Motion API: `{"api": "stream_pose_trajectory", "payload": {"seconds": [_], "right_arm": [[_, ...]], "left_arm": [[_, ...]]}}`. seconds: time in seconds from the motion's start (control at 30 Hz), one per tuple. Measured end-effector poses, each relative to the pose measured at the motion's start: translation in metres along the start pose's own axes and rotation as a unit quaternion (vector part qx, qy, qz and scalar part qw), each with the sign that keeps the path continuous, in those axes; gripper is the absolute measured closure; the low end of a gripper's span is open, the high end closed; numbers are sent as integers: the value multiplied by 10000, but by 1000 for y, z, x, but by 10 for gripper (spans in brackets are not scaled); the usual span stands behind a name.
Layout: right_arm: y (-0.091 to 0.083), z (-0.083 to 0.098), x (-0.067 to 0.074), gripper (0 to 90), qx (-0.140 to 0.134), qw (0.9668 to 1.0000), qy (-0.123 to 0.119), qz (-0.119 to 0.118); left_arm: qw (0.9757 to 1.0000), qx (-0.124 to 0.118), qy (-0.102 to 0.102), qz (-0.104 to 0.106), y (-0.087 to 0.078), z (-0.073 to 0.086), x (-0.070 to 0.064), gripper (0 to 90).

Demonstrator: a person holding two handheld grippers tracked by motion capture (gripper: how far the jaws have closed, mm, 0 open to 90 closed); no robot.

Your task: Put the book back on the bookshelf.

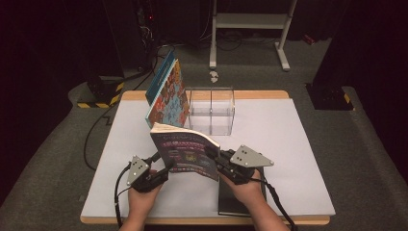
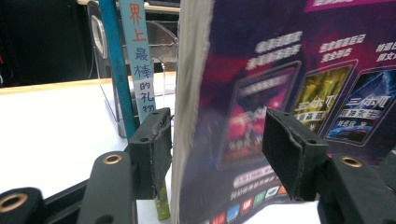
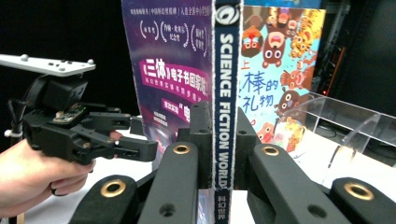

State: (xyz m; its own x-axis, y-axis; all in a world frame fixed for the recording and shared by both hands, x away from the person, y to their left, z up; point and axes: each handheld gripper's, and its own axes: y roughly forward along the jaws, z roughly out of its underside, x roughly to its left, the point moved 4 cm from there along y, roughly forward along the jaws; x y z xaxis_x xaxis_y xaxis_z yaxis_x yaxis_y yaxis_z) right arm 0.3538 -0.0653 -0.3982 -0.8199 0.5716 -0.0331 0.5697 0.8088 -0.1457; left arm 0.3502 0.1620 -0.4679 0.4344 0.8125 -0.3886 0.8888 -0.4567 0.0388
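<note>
A purple science-fiction magazine [image 1: 185, 151] stands upright on the white table [image 1: 288, 144], held between both hands. My right gripper [image 1: 212, 153] is shut on its blue spine [image 3: 225, 93], with both jaws pressed flat against it [image 3: 223, 126]. My left gripper [image 1: 163, 161] straddles the page edge [image 2: 191, 93] of the magazine. Its left pad sits just beside the pages and its right pad stands apart from the cover, so it is open [image 2: 215, 135]. The right gripper view also has the left gripper [image 3: 142, 135] and the hand holding it at its left side.
A colourful children's book [image 1: 168, 96] leans tilted against a clear acrylic organizer [image 1: 211, 110] behind the magazine. A dark book [image 1: 240, 199] lies flat under the right hand near the front edge. A white shelf frame [image 1: 250, 21] and cables sit on the floor beyond the table.
</note>
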Motion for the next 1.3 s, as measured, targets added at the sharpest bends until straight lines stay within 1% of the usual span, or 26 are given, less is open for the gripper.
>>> {"api": "stream_pose_trajectory", "payload": {"seconds": [0.07,0.17,0.27,0.37,0.43,0.53,0.8,0.93,0.97,1.03,1.17,1.3], "right_arm": [[-1,0,-2,835,-23,9999,128,12],[-2,-1,-2,835,-91,9996,198,157],[-4,-3,-6,835,-161,9986,347,353],[-3,-4,-9,835,-217,9975,393,544],[-2,-5,-11,835,-244,9964,438,680],[1,-6,-15,835,-284,9947,457,877],[6,-10,-22,835,-337,9879,558,1409],[7,-9,-23,834,-327,9861,563,1526],[8,-9,-23,834,-311,9862,563,1525],[9,-7,-22,833,-282,9860,548,1551],[12,0,-19,831,-185,9867,519,1526],[9,3,-17,822,-222,9874,534,1472]], "left_arm": [[10000,-1,6,-10,0,0,0,418],[10000,-3,3,-29,-1,-1,2,415],[10000,1,-20,-32,-1,-1,3,415],[10000,25,16,-38,-1,-1,4,415],[10000,10,-27,-45,-1,-1,4,416],[10000,9,-34,-51,-1,-1,5,416],[10000,58,-43,-61,0,0,7,414],[9999,104,-29,-48,1,1,7,412],[9999,113,-65,-38,1,2,6,412],[9999,125,-57,-23,1,2,5,412],[9999,150,-16,13,1,3,4,410],[9999,147,-50,52,2,3,1,399]]}}
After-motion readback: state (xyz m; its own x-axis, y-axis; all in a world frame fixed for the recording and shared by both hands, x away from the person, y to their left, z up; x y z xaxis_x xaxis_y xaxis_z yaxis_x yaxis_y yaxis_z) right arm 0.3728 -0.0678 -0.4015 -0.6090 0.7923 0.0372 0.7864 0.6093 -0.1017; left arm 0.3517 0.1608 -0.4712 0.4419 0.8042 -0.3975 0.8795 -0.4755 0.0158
